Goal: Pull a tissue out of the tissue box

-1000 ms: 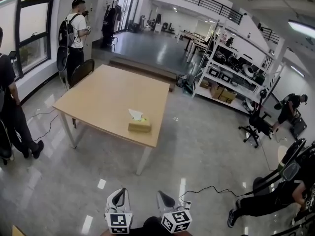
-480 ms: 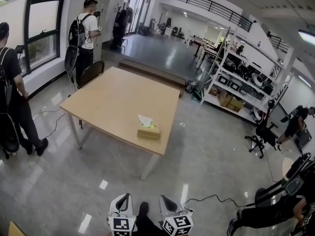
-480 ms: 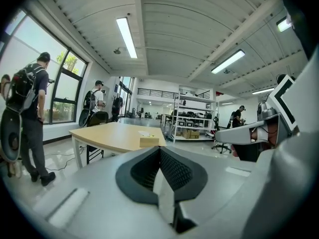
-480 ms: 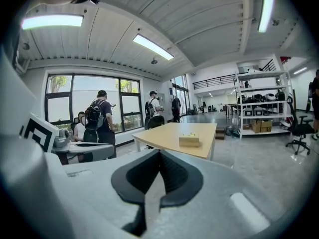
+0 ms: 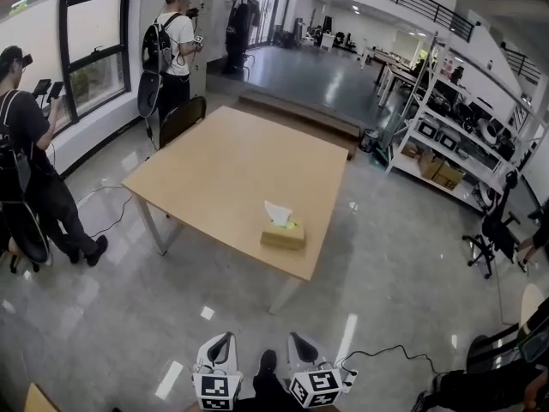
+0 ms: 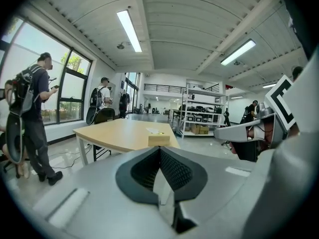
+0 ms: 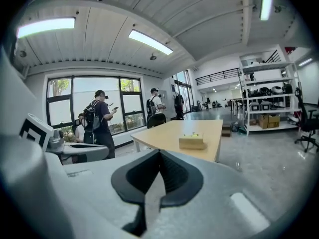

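1. The tissue box [image 5: 283, 235] sits on the wooden table [image 5: 223, 166], close to the table edge that faces the two grippers. It is well ahead of both of them and touched by neither.
2. A white tissue [image 5: 276, 214] stands up out of the slot in the box's top.
3. The left gripper [image 5: 220, 343] is held low, near the holder's body, and points toward the table. In the left gripper view its jaws are pressed together with nothing between them, and the box shows almost straight ahead, just above the tips.
4. The right gripper [image 5: 299, 344] hangs just beside the left one, pointing the same way. Its jaws are also closed tight and empty, and in the right gripper view the box lies ahead and a little to the right of the tips.
5. Beyond the table from the grippers stands a dark chair [image 5: 182, 118], and behind it a person with a backpack [image 5: 176, 50].
6. Far off to the left gripper's left, another person [image 5: 26, 170] stands by the windows.
7. Off to the right gripper's right, past the table, metal shelving racks [image 5: 437, 144] hold boxes and gear.
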`<state>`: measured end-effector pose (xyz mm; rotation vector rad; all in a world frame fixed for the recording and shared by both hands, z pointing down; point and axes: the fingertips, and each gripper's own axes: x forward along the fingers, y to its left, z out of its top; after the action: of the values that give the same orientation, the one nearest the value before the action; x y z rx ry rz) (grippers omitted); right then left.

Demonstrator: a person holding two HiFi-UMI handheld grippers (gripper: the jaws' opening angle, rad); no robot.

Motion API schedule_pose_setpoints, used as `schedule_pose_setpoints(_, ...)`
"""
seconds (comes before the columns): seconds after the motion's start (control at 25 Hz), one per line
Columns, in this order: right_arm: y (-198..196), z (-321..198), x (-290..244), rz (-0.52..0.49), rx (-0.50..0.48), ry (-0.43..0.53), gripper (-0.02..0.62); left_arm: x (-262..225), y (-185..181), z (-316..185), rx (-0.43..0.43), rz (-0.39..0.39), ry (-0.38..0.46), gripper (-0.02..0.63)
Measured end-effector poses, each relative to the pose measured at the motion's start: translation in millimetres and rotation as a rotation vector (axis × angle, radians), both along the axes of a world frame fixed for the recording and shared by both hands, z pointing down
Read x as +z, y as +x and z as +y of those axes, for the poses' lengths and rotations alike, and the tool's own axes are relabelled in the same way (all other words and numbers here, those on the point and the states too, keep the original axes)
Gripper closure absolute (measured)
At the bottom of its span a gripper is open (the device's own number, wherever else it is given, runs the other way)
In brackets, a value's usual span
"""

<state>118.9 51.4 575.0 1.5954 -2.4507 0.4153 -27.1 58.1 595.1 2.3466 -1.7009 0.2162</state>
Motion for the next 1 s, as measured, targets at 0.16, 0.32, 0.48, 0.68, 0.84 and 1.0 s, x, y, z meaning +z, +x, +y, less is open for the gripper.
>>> schedule_pose_setpoints(0.16, 12, -43, -4, -0.004, -0.008, 0.017, 0.603, -9, 7, -44, -0.021, -0.011, 0.001, 0.588)
schedule_pose_setpoints(0.32, 21, -84, -10, -0.010, -0.039, 0.023, 0.603, -22, 24, -84, -0.034, 0.009, -0.022, 0.588)
schedule_pose_setpoints(0.48, 23, -128, -24, -0.028, -0.078, 0.061, 0.603, -27, 38, -124, -0.035, -0.016, -0.015, 0.588)
schedule_pose_setpoints(0.68, 42, -161, -23, -0.024, -0.085, 0.055, 0.603, -30, 61, -160, -0.036, -0.034, -0.002, 0.588)
schedule_pose_setpoints(0.84, 45, -179, -20, -0.017, -0.098, 0.045, 0.603, -30, 59, -177, -0.048, -0.048, 0.024, 0.588)
schedule_pose_setpoints(1.0, 39, -185, -14, 0.003, -0.133, 0.030, 0.603, -25, 57, -187, -0.064, -0.045, 0.022, 0.588)
